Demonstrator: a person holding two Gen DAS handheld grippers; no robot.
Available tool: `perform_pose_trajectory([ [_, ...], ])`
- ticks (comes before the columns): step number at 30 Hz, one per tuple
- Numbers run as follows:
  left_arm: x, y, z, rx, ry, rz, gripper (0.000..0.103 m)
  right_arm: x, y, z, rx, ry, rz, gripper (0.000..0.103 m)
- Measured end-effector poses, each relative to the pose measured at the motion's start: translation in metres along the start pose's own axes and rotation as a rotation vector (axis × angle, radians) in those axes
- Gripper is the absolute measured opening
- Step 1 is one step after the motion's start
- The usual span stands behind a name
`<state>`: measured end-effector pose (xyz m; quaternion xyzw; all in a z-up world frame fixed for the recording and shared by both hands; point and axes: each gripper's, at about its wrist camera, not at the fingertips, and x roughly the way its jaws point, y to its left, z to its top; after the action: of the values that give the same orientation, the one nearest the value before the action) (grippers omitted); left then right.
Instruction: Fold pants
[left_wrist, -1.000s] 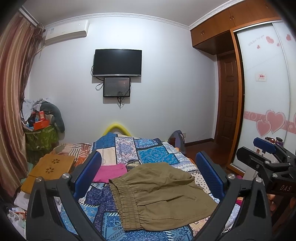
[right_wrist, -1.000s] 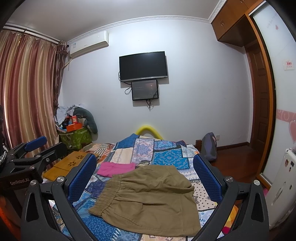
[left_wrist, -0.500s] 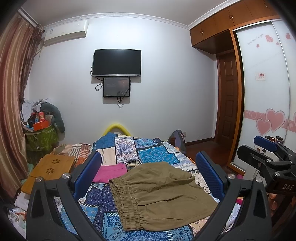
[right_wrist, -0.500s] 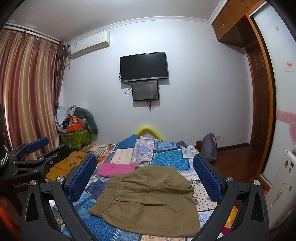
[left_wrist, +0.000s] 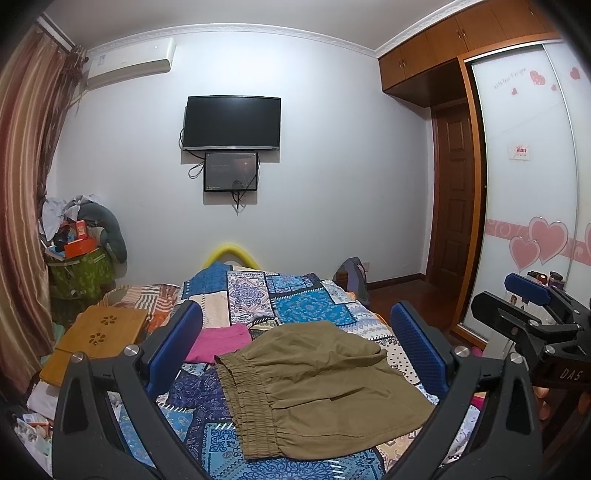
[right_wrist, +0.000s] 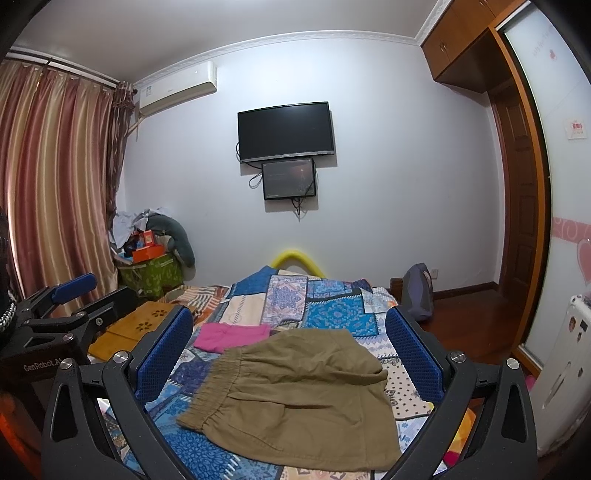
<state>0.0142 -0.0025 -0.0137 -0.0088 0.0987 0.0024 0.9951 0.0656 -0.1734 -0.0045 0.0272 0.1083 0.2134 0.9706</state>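
Olive pants (left_wrist: 317, 384) lie folded on the patchwork bed (left_wrist: 306, 310), elastic waistband left, pink cloth (left_wrist: 218, 339) just beyond. Left gripper (left_wrist: 295, 350) and right gripper (right_wrist: 290, 354): fingers spread wide, empty, above the pants, not touching.

A bed (left_wrist: 314, 306) under a blue patchwork quilt (right_wrist: 332, 314) carries the clothes. Olive-brown pants (left_wrist: 321, 384) lie folded on the quilt, elastic waistband toward the left. Just behind their left corner lies a folded pink garment (left_wrist: 218, 339), perhaps touching them. A striped cloth (left_wrist: 147, 299) covers the bed's left edge.
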Motion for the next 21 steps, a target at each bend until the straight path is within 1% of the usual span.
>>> perform_pose_trajectory([
  [7,0.009,0.001,0.003,0.006,0.012,0.009,0.103,0.005,-0.003,-0.002,0.003,0.006,-0.001,0.103],
  [10,0.019,0.003,0.003,0.004,0.032,0.001,0.103,0.012,-0.006,-0.004,0.011,0.018,-0.005,0.103],
  [13,0.037,0.009,0.0,-0.006,0.07,-0.013,0.103,0.023,-0.015,-0.009,0.019,0.038,-0.016,0.103],
  [17,0.068,0.022,-0.007,-0.01,0.122,0.019,0.103,0.047,-0.036,-0.019,0.013,0.103,-0.047,0.103],
  [21,0.115,0.043,-0.022,-0.022,0.228,0.028,0.103,0.073,-0.06,-0.032,0.015,0.176,-0.069,0.103],
])
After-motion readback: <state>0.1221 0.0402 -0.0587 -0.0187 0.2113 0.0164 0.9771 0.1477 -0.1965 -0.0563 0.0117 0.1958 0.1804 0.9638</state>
